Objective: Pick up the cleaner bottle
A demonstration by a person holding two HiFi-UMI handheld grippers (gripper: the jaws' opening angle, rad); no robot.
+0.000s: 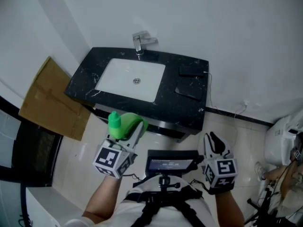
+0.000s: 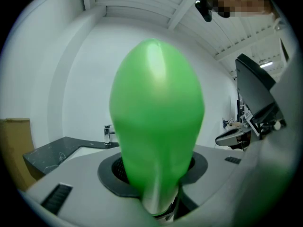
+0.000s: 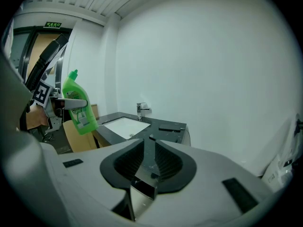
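Note:
The green cleaner bottle (image 1: 124,125) is up in the air in front of the vanity, with my left gripper (image 1: 133,132) shut on its body. In the left gripper view the bottle (image 2: 156,122) fills the middle, wedged between the jaws of that gripper (image 2: 158,186). From the right gripper view the bottle (image 3: 78,106) hangs tilted at the left with its cap uppermost, a grey finger (image 3: 72,102) across it. My right gripper (image 1: 215,144) is held low on the right, apart from the bottle. Its jaws (image 3: 147,141) stand together with nothing between them.
A black marble vanity (image 1: 179,105) with a white basin (image 1: 128,78) and a chrome tap (image 1: 138,42) stands ahead. Two dark flat items (image 1: 191,81) lie on its right side. Cardboard (image 1: 51,100) leans at the left, and a white toilet (image 1: 280,141) is at the right.

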